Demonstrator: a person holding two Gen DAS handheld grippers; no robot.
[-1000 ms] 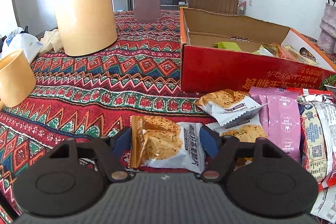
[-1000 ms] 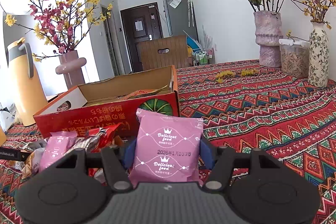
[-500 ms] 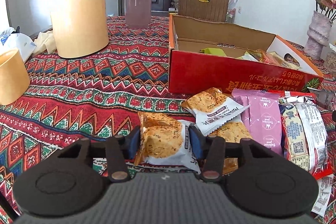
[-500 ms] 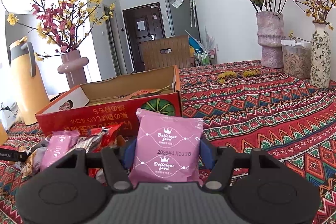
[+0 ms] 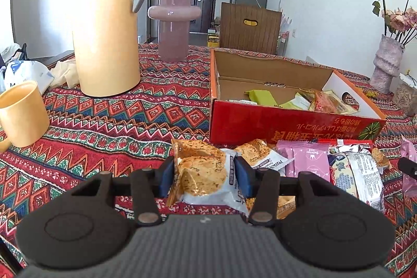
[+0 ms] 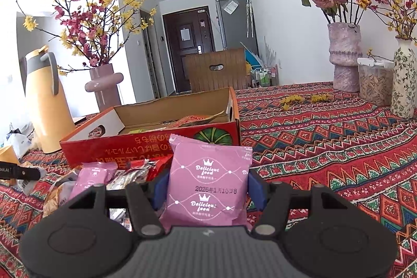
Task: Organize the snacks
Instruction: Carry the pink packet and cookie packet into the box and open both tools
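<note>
Here, in the left wrist view, the left gripper (image 5: 204,175) is pinching a biscuit packet (image 5: 202,173) low in the centre of the frame. Its jaws have just been closing, and the blue pads (image 5: 166,177) are now pressing on both sides of the packet, which is sitting upright between them, its top sticking up past the fingertips and its white lower edge hanging toward the gripper body. Behind it, toward the right, more snack packets (image 5: 307,163) are lying in a loose pile on the patterned tablecloth (image 5: 117,121). Just beyond the pile, the red cardboard box (image 5: 286,125) is standing open right of centre, with a few green and orange packets lying inside. A yellow jug (image 5: 106,35) is rising at upper left, and a yellow mug (image 5: 22,113) is sitting at the left edge.

In the right wrist view, the right gripper (image 6: 208,186) is holding a pink snack bag (image 6: 208,181) low in the centre. The bag is standing upright, the pads are squeezing its two side edges, and its upper half is reaching well above the fingertips. The red box (image 6: 146,145) is lying just behind it, left of centre, and other packets (image 6: 96,173) are lying at lower left.
</note>
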